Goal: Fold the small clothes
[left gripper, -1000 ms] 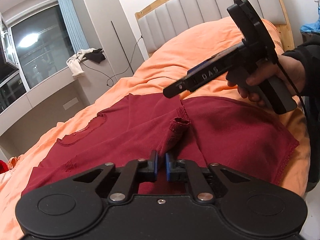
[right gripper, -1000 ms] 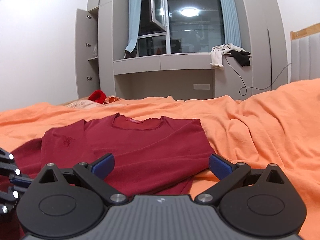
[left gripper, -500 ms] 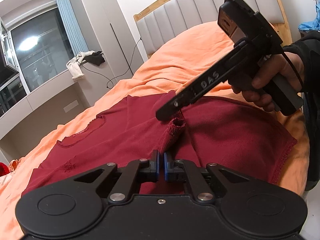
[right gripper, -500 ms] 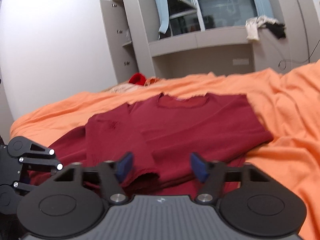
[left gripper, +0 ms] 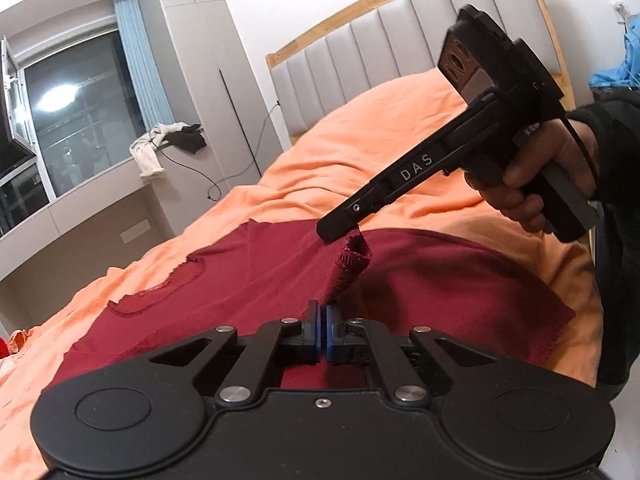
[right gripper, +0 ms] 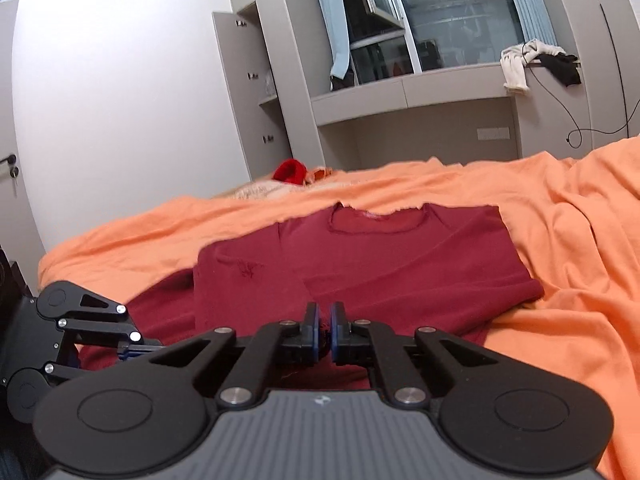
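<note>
From the left wrist view, the left hand-held gripper (left gripper: 322, 322) has its jaws pressed together on a raised ridge of the red shirt (left gripper: 440, 280), which lies spread flat on the orange bed (left gripper: 360, 160). The pinched cloth stands up as a narrow strip running away from the jaws toward the right hand-held gripper (left gripper: 336, 234), whose tip comes down from the upper right and meets the strip's frayed far end. A hand (left gripper: 532, 184) in a dark sleeve grips its handle. So both grippers sit on the same strip, one at each end, its long axis running straight between them. From the right wrist view, the right hand-held gripper (right gripper: 325, 318) has just been closing and its jaws now stand almost together with a sliver of red cloth pinched between the pads. The shirt (right gripper: 400, 264) stretches ahead of it, neckline at the far edge, its length pointing away from the jaws. The left hand-held gripper (right gripper: 132, 350) shows low at the left, just beside. I judge the next fold carries this held strip forward over the body.
</note>
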The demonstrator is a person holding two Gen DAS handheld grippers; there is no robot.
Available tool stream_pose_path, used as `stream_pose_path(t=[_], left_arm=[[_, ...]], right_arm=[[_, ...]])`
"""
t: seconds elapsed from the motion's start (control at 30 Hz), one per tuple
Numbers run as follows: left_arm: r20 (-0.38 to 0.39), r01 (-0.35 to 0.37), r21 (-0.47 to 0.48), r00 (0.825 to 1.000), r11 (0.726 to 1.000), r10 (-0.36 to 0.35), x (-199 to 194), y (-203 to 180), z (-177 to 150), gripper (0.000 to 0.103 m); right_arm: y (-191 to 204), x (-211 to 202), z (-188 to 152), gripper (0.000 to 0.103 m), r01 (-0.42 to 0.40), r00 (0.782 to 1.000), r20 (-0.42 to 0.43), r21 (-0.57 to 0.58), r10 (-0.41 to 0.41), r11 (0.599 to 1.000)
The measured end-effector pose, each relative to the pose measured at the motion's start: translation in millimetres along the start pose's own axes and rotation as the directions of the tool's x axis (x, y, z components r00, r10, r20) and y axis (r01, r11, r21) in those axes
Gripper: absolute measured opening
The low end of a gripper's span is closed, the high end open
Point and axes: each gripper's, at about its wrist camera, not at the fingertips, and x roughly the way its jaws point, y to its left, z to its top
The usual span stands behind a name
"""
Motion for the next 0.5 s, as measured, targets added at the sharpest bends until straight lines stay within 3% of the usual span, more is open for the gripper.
stream_pose_path(t=[0.13,0.17,0.2,0.27,0.37,0.5], left_arm=[[-0.041,0.018,0.017,0.999,1.0,-0.017,8.5,-5.6,-5.2,0.001],[-0.046,0.02,0.018,0.999,1.0,-0.02,9.3,-6.3,-5.6,0.002],[-0.051,0.021,0.024,0.998,0.999,-0.02,10.1,-7.0,-5.4,0.002],[-0.057,0.023,0.03,0.998,0.999,-0.021,10.7,-8.0,-5.4,0.002],[-0.061,0.023,0.015,0.998,1.0,-0.022,10.5,-7.3,-3.6,0.007],[-0.049,0.057,-0.083,0.997,0.995,-0.061,6.0,3.2,2.4,0.014]], right_arm=[[-11.7,5.8,-9.3,0.014,-0.018,0.998,-0.061,0.03,0.02,0.999],[-17.7,4.7,-9.7,0.023,-0.018,0.998,-0.059,0.06,0.022,0.998],[-23.0,3.7,-9.0,0.042,-0.01,0.998,-0.053,0.088,0.015,0.996],[-37.9,-0.6,-5.8,0.057,0.013,1.0,-0.03,0.149,-0.008,0.989],[-60.9,-3.9,-0.3,0.063,0.064,0.998,-0.007,0.224,-0.064,0.973],[-89.1,-0.3,6.3,0.067,0.196,0.979,0.009,0.246,-0.205,0.949]])
